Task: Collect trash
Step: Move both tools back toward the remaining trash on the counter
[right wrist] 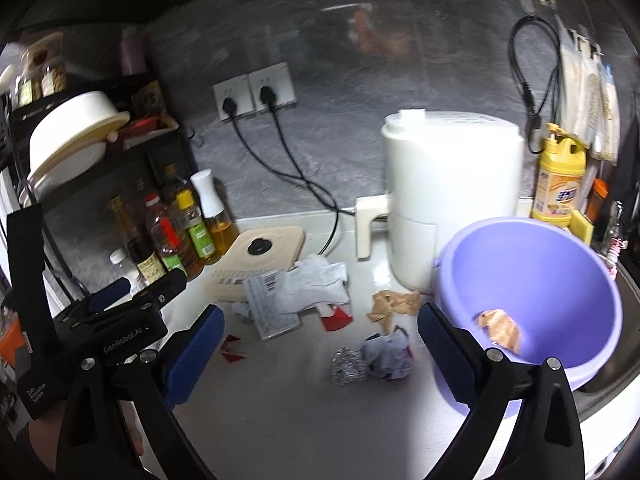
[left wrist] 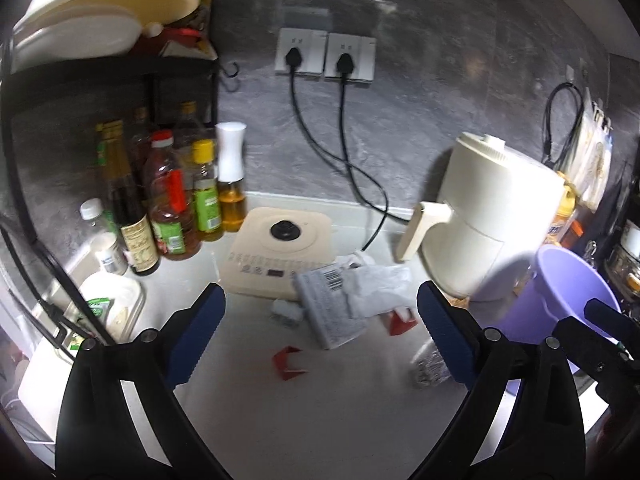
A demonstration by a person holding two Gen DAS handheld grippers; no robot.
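Note:
My left gripper [left wrist: 320, 290] is open above the white counter [left wrist: 320, 420], with nothing between its jaws. Ahead of it lie a grey barcode packet [left wrist: 332, 312], crumpled white plastic [left wrist: 378, 284], two red scraps [left wrist: 288, 362] and a foil ball [left wrist: 428, 368]. My right gripper [right wrist: 320, 310] is open and empty too. In front of it sit a foil ball [right wrist: 348, 366], a grey crumpled wad [right wrist: 386, 354] and brown paper [right wrist: 394, 304]. To its right, the purple bucket [right wrist: 532, 280] tilts toward me with a brown paper wad [right wrist: 500, 328] inside.
A white air fryer [right wrist: 448, 200] stands behind the bucket. A cream cooker plate [left wrist: 276, 248] lies at the back, cords running to wall sockets [left wrist: 324, 54]. Several sauce bottles [left wrist: 172, 208] under a black rack [left wrist: 112, 68] crowd the left. A yellow detergent bottle [right wrist: 560, 180] stands far right.

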